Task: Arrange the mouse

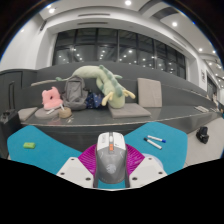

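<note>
Gripper (111, 170) pinching the grey mouse (110, 156), both magenta pads (89, 161) pressed against its sides, held just above the near edge of the counter (180, 140). On the counter's teal surface: a small green piece (29, 146) toward the left end, two markers (154, 141) right of the mouse. Beyond the far edge, a ledge carries plush toys (104, 80), a pink item (50, 97) and a grey bag (74, 92).

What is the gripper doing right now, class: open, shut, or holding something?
Gripper: shut on the grey mouse, with both fingers pressed against its sides just above the blue mat.
</note>
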A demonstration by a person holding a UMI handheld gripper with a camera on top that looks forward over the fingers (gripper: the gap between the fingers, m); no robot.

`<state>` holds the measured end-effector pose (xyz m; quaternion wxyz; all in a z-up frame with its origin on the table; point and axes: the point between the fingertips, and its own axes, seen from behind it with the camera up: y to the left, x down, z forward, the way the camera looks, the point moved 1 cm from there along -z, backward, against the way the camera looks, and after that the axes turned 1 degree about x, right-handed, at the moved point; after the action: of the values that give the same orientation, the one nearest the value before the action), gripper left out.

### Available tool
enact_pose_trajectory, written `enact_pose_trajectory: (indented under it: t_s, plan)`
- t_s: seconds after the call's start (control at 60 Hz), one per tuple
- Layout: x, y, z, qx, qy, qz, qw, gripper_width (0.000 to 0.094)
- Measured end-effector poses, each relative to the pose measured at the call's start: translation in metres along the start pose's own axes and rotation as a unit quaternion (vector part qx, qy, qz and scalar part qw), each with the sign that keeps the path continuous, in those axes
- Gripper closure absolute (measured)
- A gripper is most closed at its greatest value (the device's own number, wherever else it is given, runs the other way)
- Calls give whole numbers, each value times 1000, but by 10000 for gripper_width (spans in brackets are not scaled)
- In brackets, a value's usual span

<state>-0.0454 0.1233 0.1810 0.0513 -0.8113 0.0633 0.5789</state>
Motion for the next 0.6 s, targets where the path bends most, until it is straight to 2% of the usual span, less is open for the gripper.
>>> enact_pose_trajectory:
  t_s: [0.1,0.183,0.433,0.517,0.6]
  plan:
    - [14,-67,48,36,26,9,999,584]
    - [48,-112,85,58,59,15,996,582]
    - [152,-155,134,62,152,27,986,570]
    - [174,-159,137,65,174,34,982,506]
    - [174,-159,138,65,154,35,985,427]
